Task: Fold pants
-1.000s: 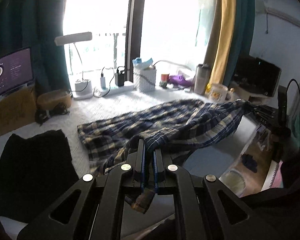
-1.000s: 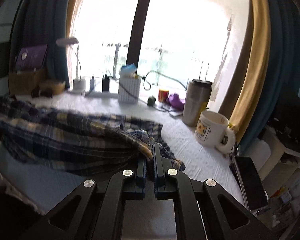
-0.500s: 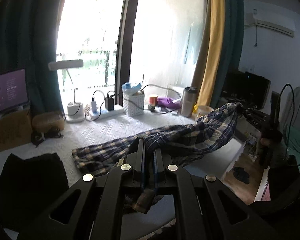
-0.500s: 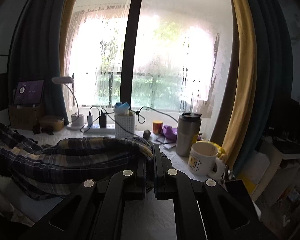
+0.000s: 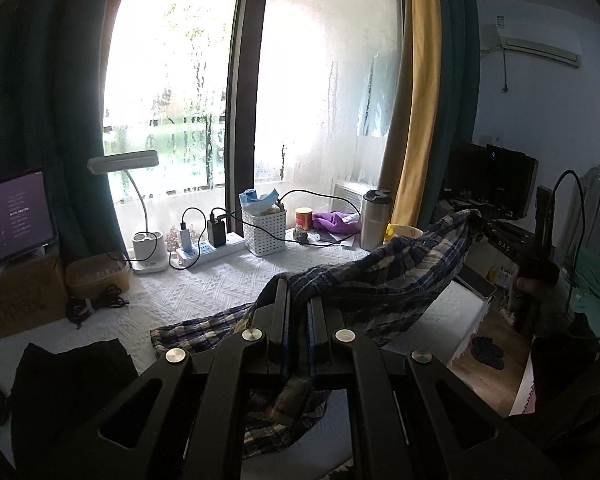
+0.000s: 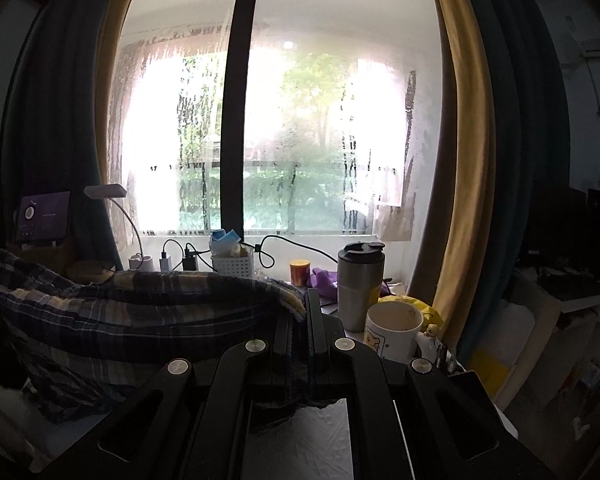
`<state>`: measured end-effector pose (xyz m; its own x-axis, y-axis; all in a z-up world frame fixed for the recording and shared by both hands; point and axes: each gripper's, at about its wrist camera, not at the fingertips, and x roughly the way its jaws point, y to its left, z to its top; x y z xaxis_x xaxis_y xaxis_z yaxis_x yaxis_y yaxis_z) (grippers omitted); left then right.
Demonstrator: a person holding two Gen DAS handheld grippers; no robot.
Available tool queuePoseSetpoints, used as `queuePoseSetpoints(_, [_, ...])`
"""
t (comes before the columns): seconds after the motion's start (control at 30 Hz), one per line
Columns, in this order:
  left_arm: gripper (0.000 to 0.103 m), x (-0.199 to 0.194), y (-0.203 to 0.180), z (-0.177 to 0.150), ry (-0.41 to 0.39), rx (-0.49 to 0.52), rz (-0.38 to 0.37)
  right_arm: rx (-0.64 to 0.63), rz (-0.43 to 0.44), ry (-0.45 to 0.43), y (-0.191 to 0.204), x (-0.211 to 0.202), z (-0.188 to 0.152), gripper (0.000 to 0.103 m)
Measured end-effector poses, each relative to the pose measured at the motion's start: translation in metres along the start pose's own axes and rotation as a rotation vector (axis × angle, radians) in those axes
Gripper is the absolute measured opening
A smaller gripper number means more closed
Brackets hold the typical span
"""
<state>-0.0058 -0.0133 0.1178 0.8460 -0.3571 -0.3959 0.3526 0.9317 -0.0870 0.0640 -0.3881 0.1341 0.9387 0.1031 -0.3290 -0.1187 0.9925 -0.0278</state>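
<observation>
Both claws grip one edge of the blue-and-cream plaid cotton pants (image 5: 384, 280): the left claw (image 5: 298, 312) and right claw (image 6: 298, 316) are each clamped on fabric, so the cloth sags between them, probably to hang it straight for folding. Left view alone shows the trailing end on the white textured counter (image 5: 204, 288) below; right view alone shows the cream cartoon mug (image 6: 392, 332) just right of its claw

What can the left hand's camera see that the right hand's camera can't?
Only the left wrist view shows the black cloth lying on the white cover, the air conditioner on the wall and the slippers on the floor. Only the right wrist view shows the whole white mug. Both show the plaid pants, the steel tumbler, the desk lamp and the white basket.
</observation>
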Motion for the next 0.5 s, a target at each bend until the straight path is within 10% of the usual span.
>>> queuePoseSetpoints(0.5, [0.005, 0.058, 0.036, -0.003, 0.130, -0.057, 0.098, -0.006, 0.022, 0.080, 0.009, 0.070, 0.001, 0.005])
